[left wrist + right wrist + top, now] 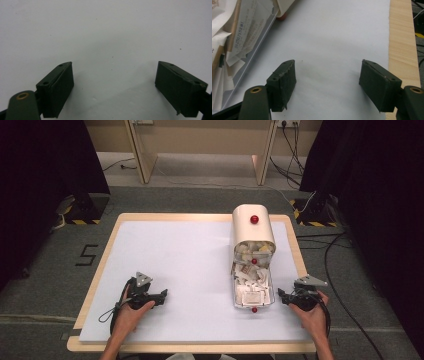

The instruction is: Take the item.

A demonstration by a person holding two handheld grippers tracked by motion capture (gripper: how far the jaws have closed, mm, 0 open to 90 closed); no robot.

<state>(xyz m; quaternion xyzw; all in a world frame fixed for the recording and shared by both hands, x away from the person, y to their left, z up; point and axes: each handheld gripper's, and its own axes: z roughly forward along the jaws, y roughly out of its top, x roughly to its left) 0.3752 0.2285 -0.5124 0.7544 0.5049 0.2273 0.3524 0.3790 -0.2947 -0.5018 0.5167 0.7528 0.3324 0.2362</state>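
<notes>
A cream box with a rounded lid and red knobs lies on its side on the white table sheet, right of centre. Its clear flap hangs open toward me, and several paper slips spill out of it. The same slips and the clear flap edge are at the left of the right gripper view. My right gripper rests just right of the flap, open and empty. My left gripper sits at the front left, open over bare sheet.
The wooden table edge runs close along the right of my right gripper. Cables and stand bases with yellow-black tape lie on the floor beyond the table. A wooden frame stands at the back.
</notes>
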